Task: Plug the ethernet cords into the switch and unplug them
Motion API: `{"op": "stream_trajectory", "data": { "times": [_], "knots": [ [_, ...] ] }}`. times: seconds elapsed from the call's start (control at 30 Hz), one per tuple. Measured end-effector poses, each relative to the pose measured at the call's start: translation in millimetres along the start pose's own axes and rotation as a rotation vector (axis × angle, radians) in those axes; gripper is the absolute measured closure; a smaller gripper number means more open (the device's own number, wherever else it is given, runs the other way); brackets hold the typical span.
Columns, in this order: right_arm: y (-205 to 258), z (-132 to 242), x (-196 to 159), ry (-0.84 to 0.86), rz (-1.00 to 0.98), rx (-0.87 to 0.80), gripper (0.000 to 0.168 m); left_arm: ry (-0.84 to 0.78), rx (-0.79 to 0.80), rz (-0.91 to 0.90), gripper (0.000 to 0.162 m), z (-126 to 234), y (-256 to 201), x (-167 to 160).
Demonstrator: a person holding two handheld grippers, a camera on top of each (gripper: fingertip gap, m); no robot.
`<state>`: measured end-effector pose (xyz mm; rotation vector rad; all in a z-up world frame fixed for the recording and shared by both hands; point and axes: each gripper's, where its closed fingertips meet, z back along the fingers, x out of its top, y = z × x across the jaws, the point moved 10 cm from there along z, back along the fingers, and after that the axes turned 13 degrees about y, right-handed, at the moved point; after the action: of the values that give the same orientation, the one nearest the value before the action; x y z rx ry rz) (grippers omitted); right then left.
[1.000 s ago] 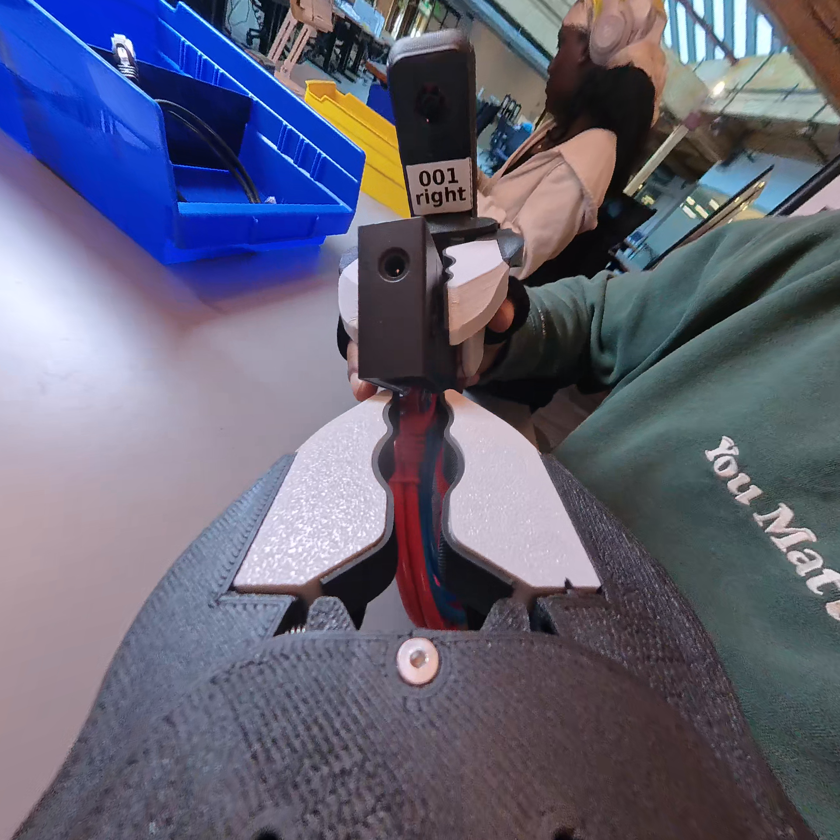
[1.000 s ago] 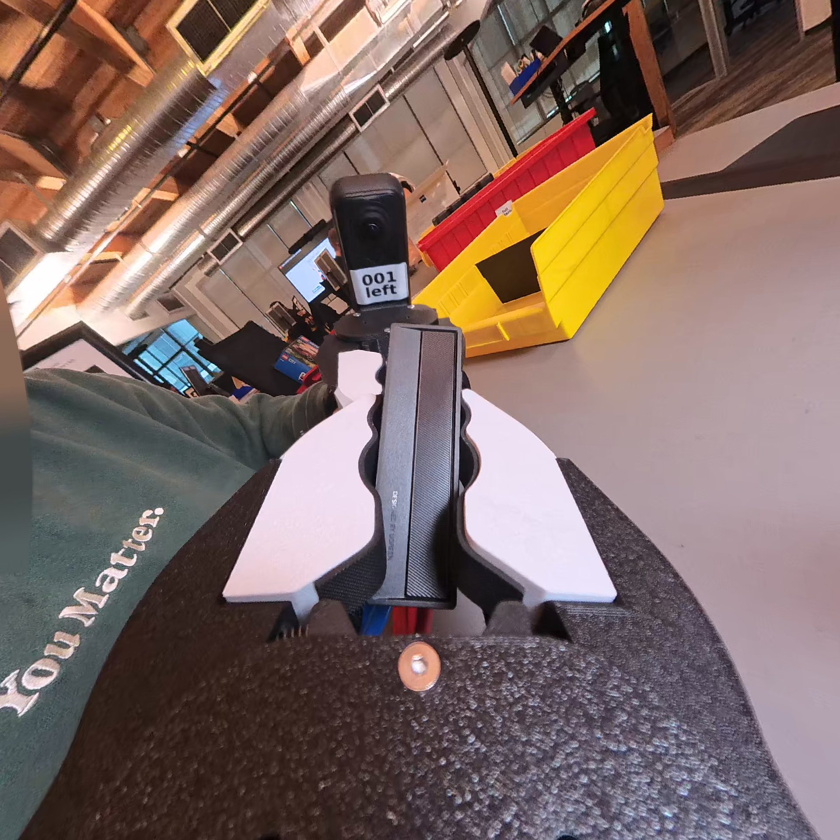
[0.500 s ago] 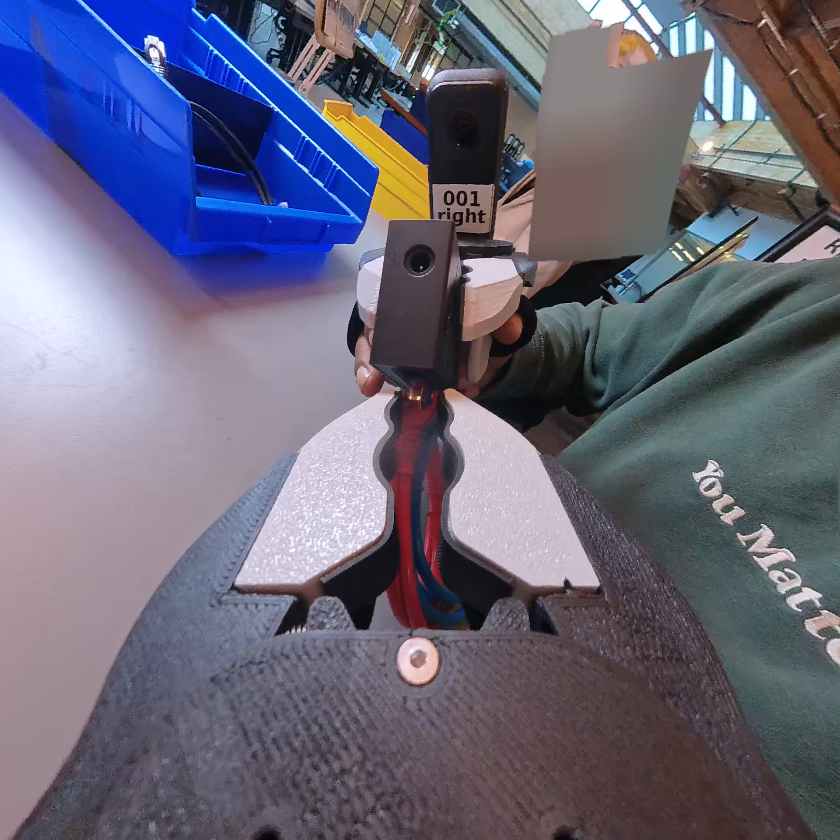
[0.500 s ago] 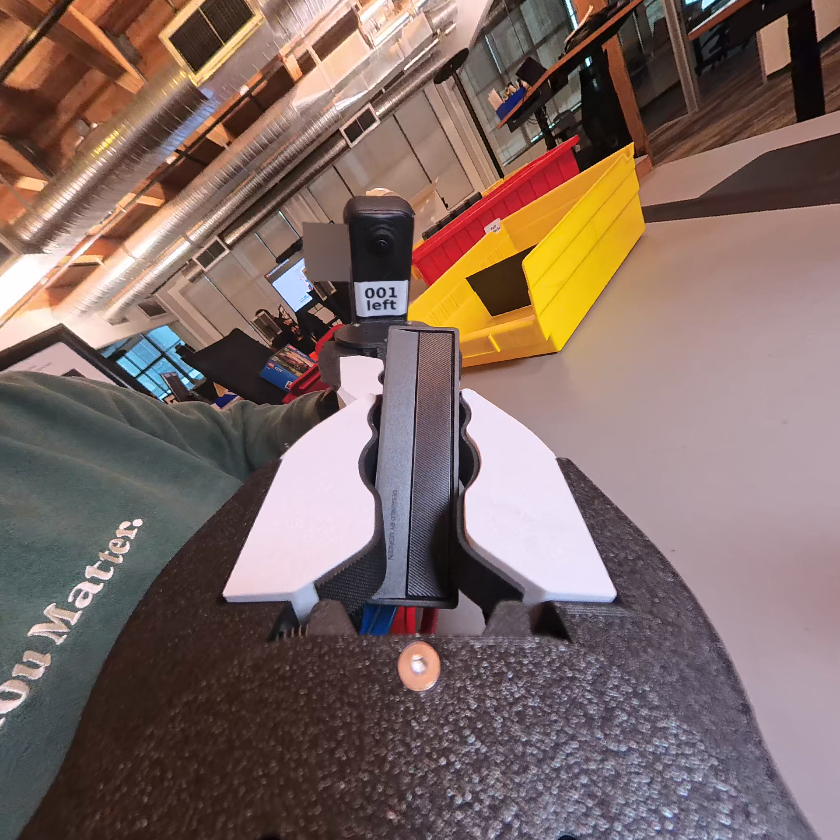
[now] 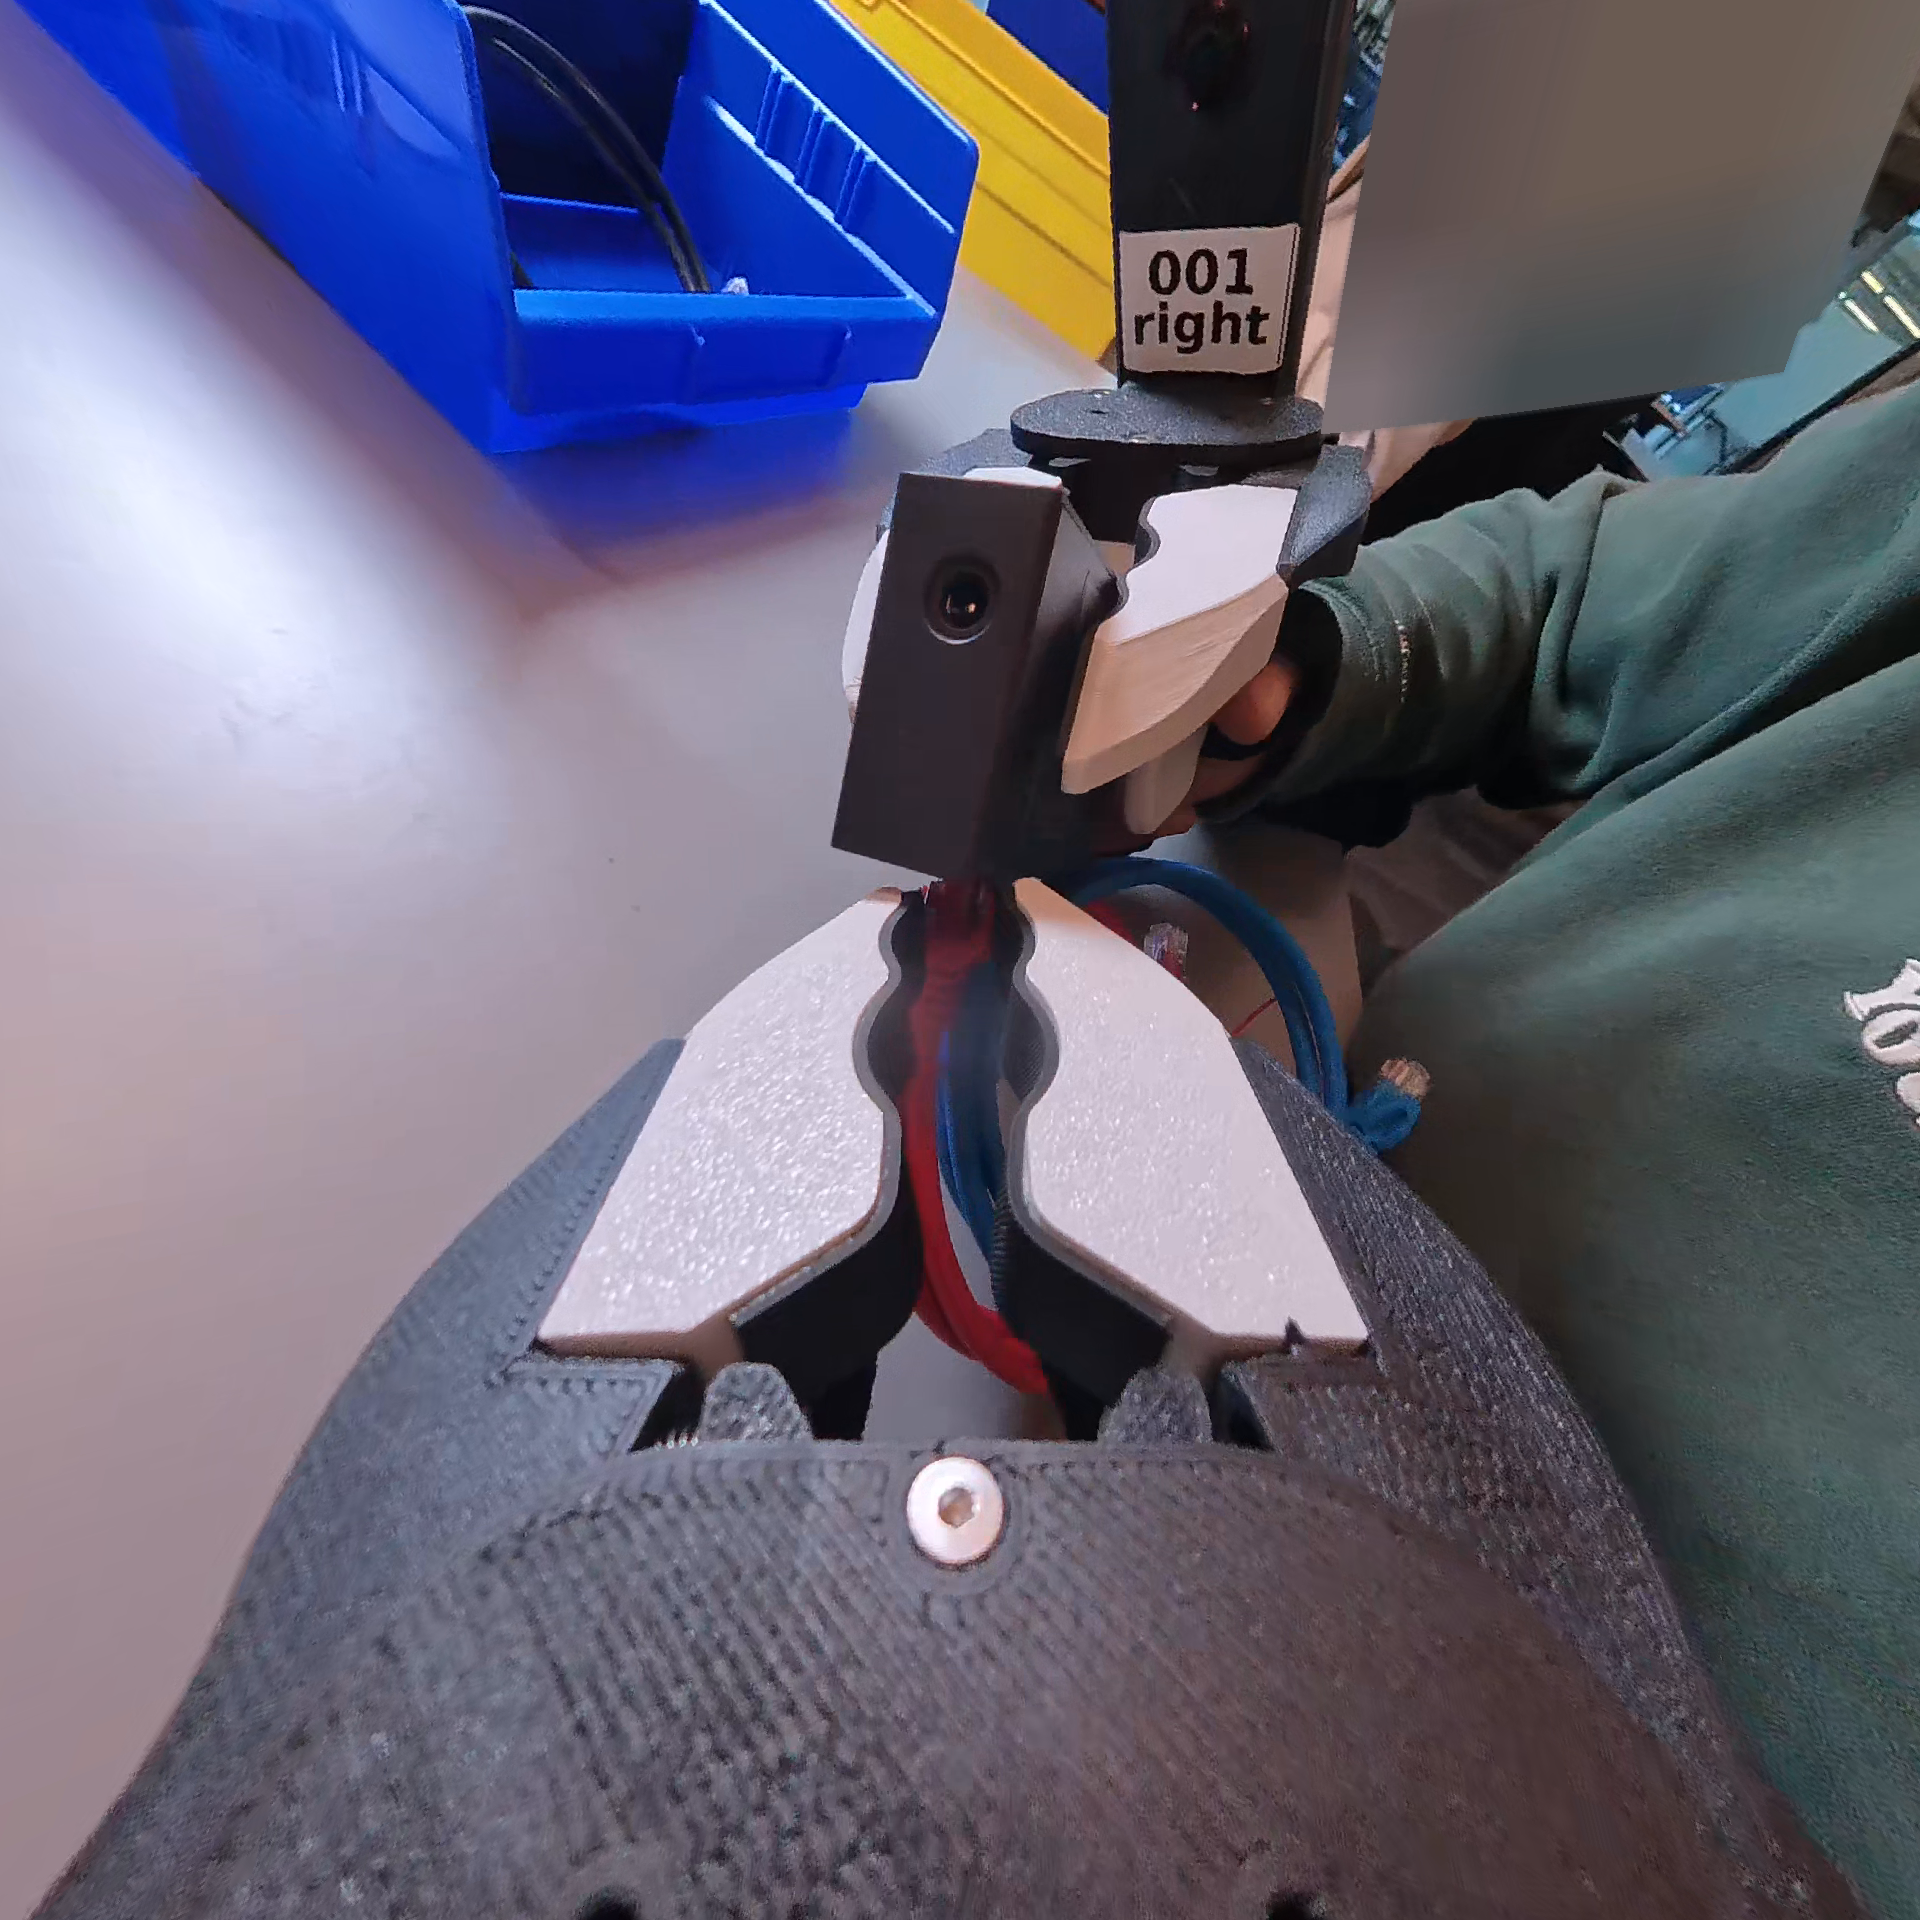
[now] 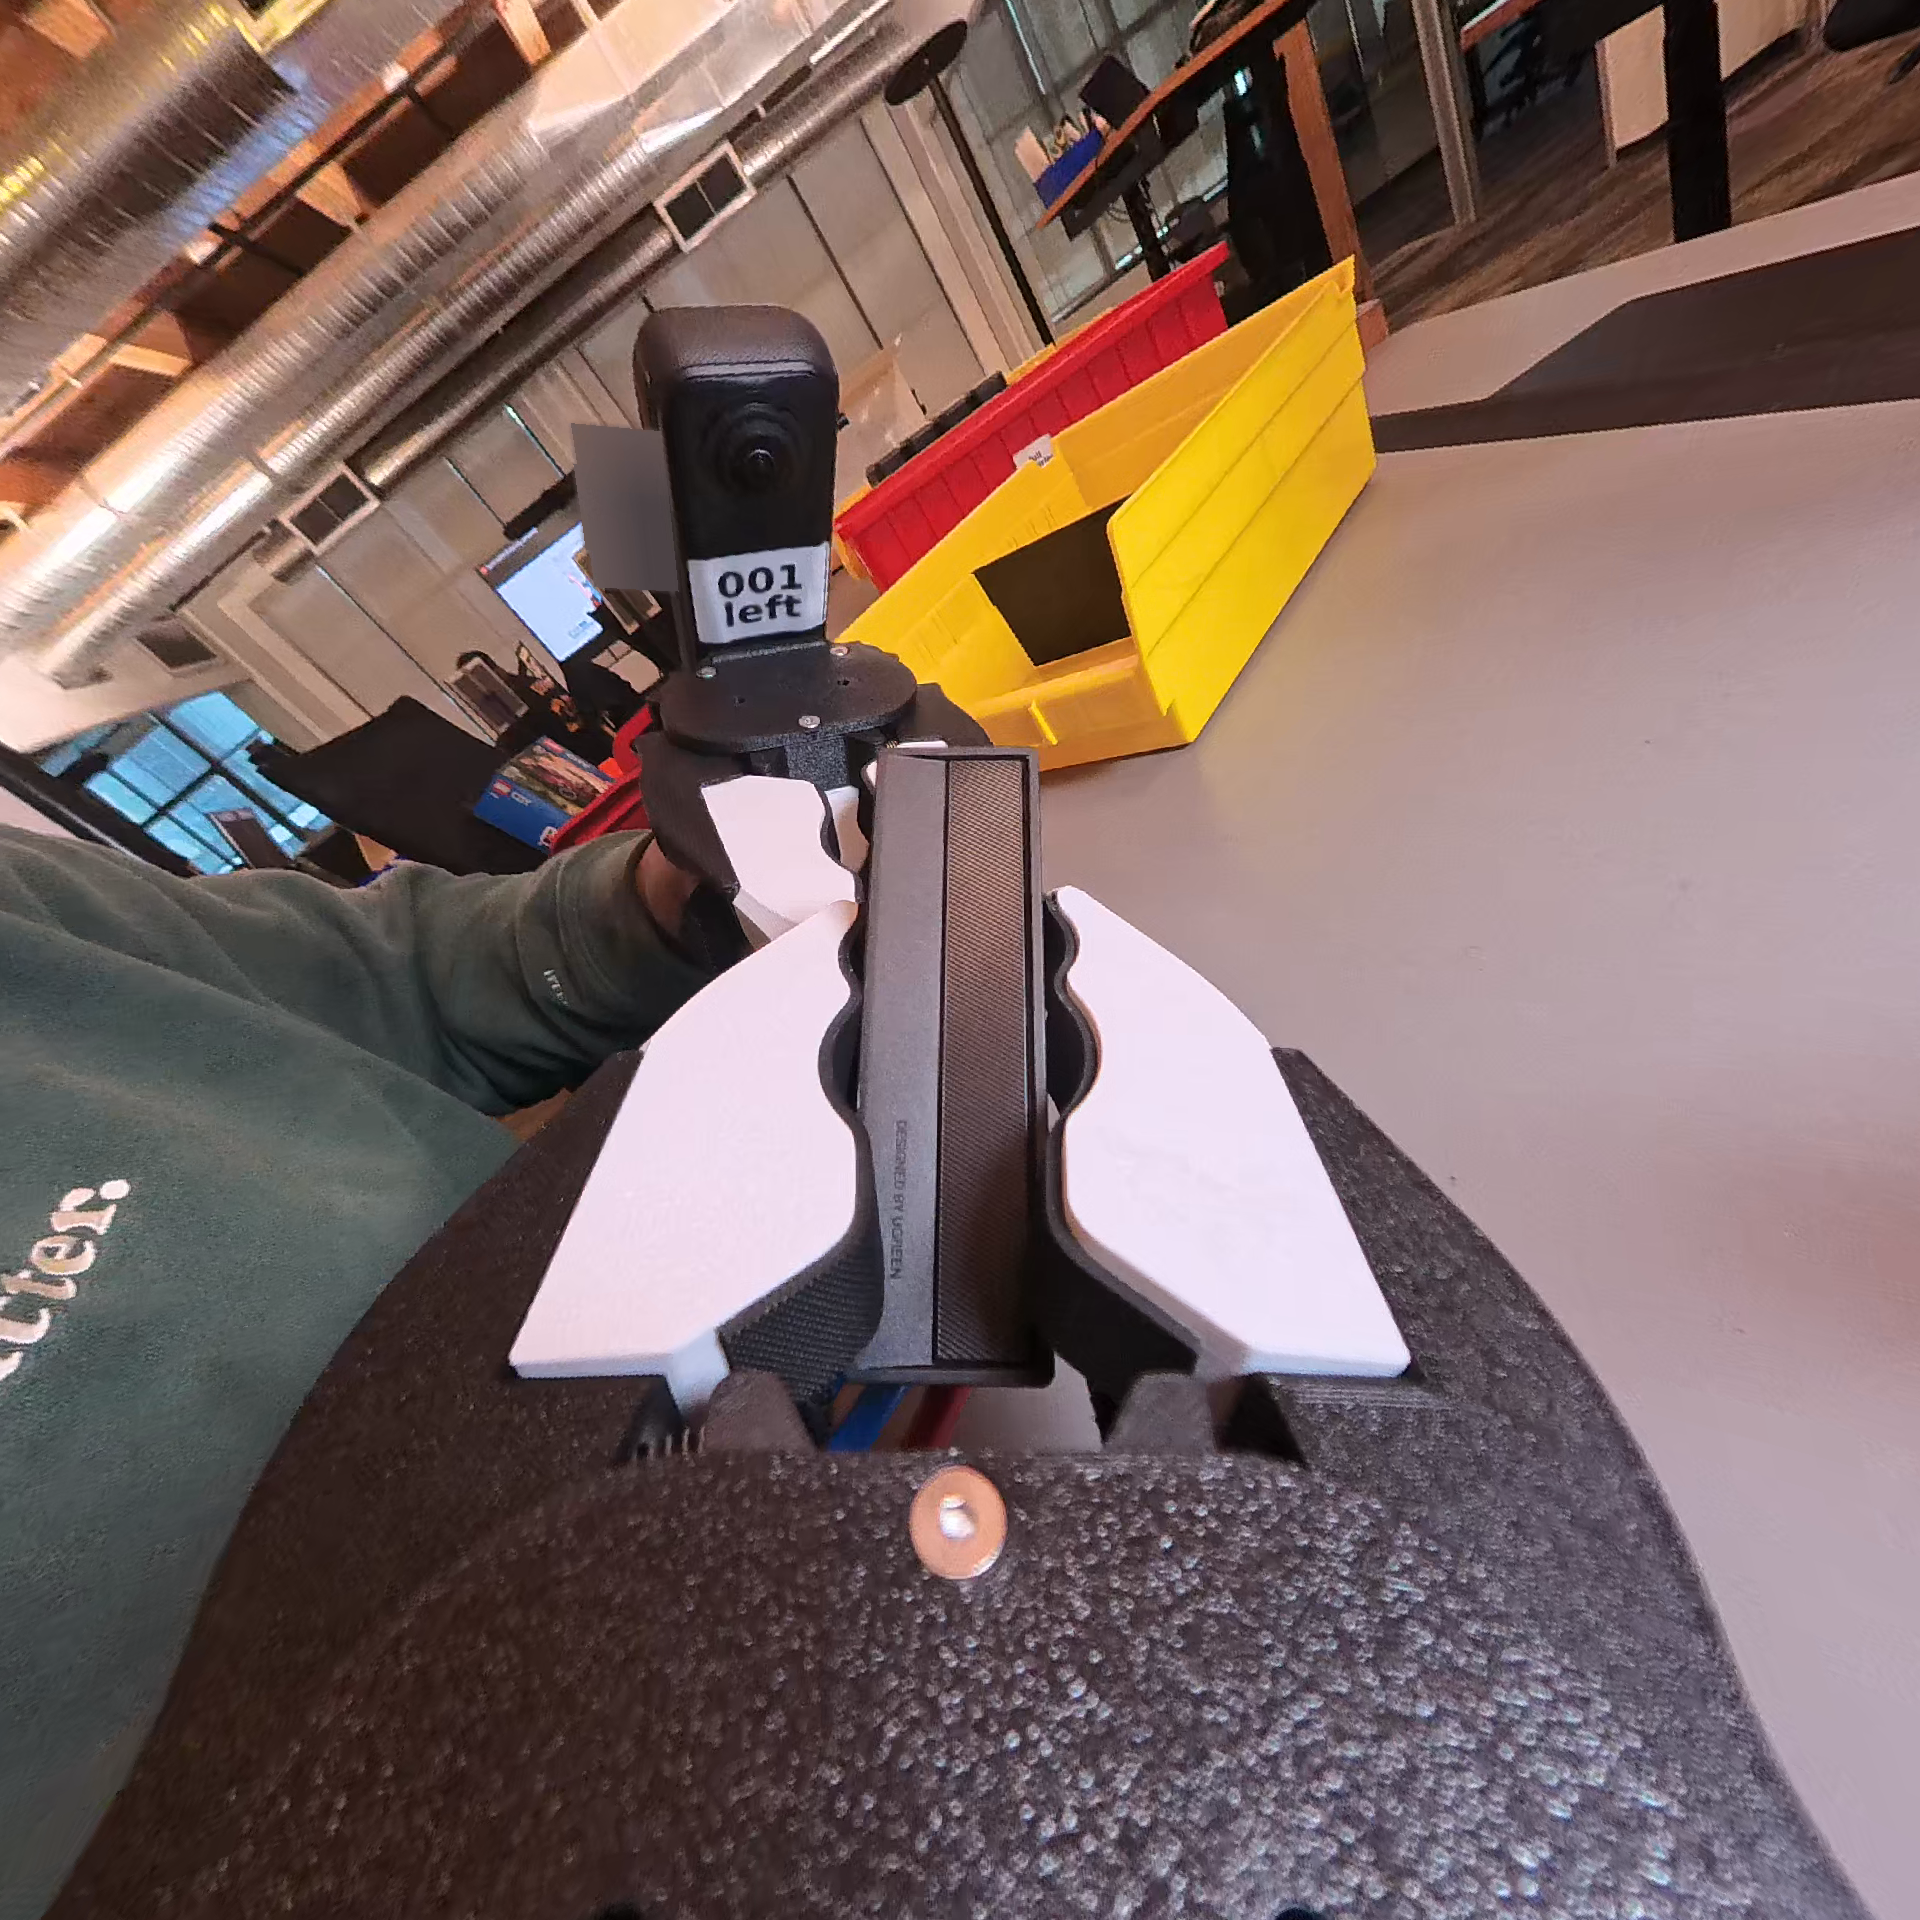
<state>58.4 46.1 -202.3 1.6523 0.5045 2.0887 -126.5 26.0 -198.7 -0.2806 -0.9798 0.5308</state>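
My left gripper is shut on a red ethernet cord; a blue cord also runs between its fingers. The red plug at the fingertips meets the underside of the black switch; I cannot tell if it is seated. My right gripper is shut on the switch and holds it above the table, facing the left gripper. The right gripper also shows in the left wrist view. A blue cord loop hangs at the right, with a loose blue plug.
A blue bin holding a black cable stands at the back left of the grey table, with a yellow bin behind it. A yellow bin and a red bin stand beyond the right gripper. A person's green sleeve fills the right. Less than 4 cm separates the two grippers' tips.
Both grippers have tilted down toward the table while staying tip to tip. The blue cord loop and loose plug have come into view at the right. Both grips are unchanged.
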Motion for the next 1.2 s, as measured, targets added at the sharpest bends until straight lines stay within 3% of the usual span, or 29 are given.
{"op": "stream_trajectory", "data": {
  "times": [0.03, 0.07, 0.1, 0.13, 0.17, 0.3, 0.47, 0.63, 1.0, 1.2],
  "knots": [
    [-2, 2, 1, -0.027, -0.013, -0.003, 0.138, 0.036, 0.021, -0.003, 0.148, 1, 3, -1],
    [-2, 10, 7, -0.111, -0.044, 0.061, 0.138, 0.134, 0.157, -0.026, 0.149, 1, 13, -10],
    [-2, 20, 15, -0.173, -0.071, 0.089, 0.138, 0.123, 0.106, 0.028, 0.149, 2, 20, -22],
    [-1, 25, 18, -0.162, -0.014, 0.030, 0.138, 0.023, -0.072, 0.119, 0.150, 5, 16, -23],
    [0, 23, 16, -0.133, -0.003, 0.016, 0.138, 0.009, -0.085, 0.086, 0.149, 8, 9, -16],
    [-10, 25, 20, -0.174, -0.110, 0.156, 0.138, 0.031, -0.007, -0.040, 0.149, 21, -1, 10],
    [-14, 49, 29, -0.180, -0.143, 0.198, 0.138, -0.004, -0.024, 0.008, 0.149, 37, 11, 6],
    [-19, 56, 25, -0.185, -0.231, 0.227, 0.138, -0.012, -0.064, 0.030, 0.148, 29, 16, 0],
    [-8, 42, 25, -0.091, -0.196, 0.284, 0.138, -0.032, -0.095, -0.050, 0.148, 12, 9, 9],
    [-3, 27, 14, 0.161, -0.188, 0.278, 0.139, -0.101, -0.059, 0.020, 0.147, 17, 21, 7]
  ]
}}
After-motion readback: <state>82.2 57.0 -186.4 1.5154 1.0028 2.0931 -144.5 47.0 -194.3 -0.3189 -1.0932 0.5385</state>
